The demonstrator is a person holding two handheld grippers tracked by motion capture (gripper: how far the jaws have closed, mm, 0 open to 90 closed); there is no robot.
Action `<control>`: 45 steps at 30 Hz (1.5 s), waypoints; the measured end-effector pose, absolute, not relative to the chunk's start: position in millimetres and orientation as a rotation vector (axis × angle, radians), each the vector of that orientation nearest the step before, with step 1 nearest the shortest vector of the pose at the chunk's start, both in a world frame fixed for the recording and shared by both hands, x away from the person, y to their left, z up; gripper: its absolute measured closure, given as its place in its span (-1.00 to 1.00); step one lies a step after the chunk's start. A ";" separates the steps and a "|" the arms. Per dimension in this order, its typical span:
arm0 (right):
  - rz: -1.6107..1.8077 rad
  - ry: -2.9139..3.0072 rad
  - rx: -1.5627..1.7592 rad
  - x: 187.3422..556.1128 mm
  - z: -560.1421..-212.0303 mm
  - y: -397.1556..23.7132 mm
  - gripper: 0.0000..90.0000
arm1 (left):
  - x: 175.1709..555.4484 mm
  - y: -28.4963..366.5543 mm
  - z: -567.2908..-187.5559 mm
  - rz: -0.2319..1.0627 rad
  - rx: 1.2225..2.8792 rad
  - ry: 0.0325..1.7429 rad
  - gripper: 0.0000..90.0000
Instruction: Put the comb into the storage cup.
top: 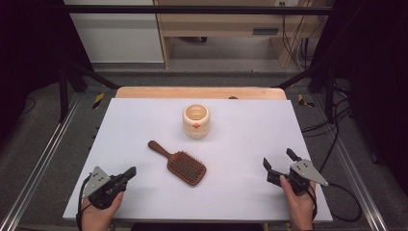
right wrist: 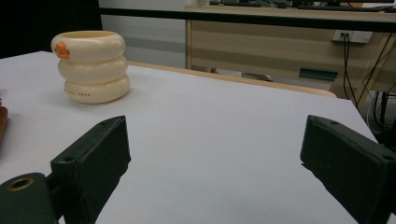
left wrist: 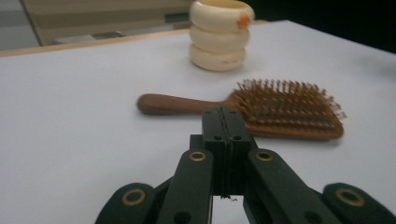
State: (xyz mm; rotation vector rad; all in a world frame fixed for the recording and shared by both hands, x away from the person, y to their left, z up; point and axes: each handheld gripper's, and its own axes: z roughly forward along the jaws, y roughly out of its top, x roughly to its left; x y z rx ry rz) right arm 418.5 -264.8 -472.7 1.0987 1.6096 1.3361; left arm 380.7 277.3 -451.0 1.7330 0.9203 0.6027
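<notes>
Lying beyond closed left jaws: hairbrush (left wrist: pixel 261 109)

High view looks down; both low tool views share the cream pot (left wrist: pixel 222 35).

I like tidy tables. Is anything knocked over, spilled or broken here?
Nothing stands out. The cream holder stands upright, and the wooden hairbrush lies flat, bristles up, looking whole. No spills show on the white table.
</notes>
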 end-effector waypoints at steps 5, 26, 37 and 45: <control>1.341 1.604 1.095 417.8 -471.8 -265.3 -0.82 | 381.7 242.0 -451.8 0.546 1.923 0.819 1.00; 1.314 1.624 1.095 417.3 -472.3 -264.3 -0.82 | 402.7 138.7 -469.3 0.424 2.366 0.563 1.00; 1.317 1.625 1.098 416.7 -472.6 -263.9 -0.82 | 417.6 130.1 -474.6 0.438 2.335 0.592 1.00; 1.318 1.631 1.097 416.7 -473.0 -263.2 -0.83 | 435.0 116.1 -471.8 0.467 2.362 0.626 1.00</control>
